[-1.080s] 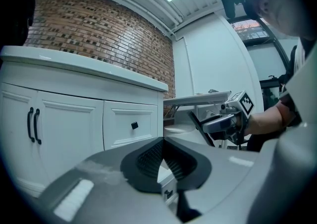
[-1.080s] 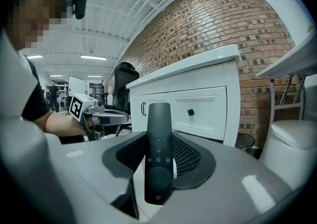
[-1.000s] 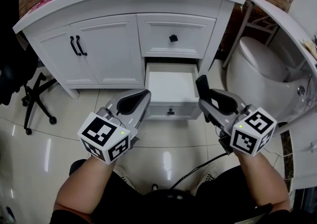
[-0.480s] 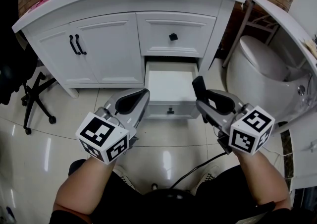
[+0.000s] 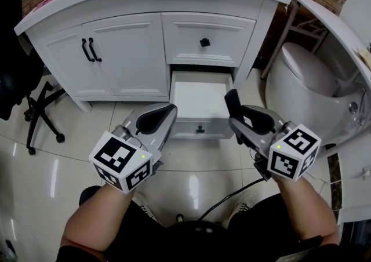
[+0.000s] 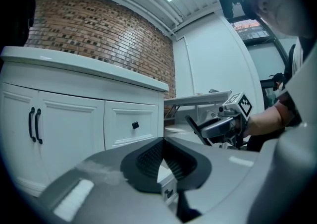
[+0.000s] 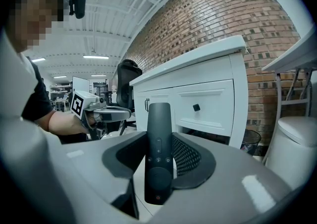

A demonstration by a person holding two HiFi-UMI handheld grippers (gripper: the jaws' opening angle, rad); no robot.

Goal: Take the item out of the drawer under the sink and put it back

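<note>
R tongs (image 5: 242,117) clamped on slim black remote (image 7: 159,148). Pads bear on its two long edges, button face up toward the cam, long axis running along the jaws. Far end sticks out well past the tips; near end sits back in the throat. L tongs (image 6: 163,161) together, nothing betw. pads, hanging just beside R at about the same height. Lower drawer (image 5: 200,101) of white vanity (image 5: 124,58) pulled out, inside bare as far as head view shows. So the item is out, held up in front of and above the drawer front, not touching it. Handling, my read: remote = light, rigid plastic shell, no give under squeeze. Smooth matte sides, prob. a bit slippery, but ribbed pads should help. Narrow body + long overhang means it could pivot or nose down if grip is loose or the move is jerky. Not fragile as such, though a drop onto the tiled floor (image 5: 191,165) wd risk a cracked case or popped batt. cover. Best hold = across the narrow width near mid-length, on the edges, off the buttons; present grip looks slightly back of centre, acceptable. For return: judge it needs lowering flat onto drawer bottom, then release low; hard plastic slides on a smooth panel.
</note>
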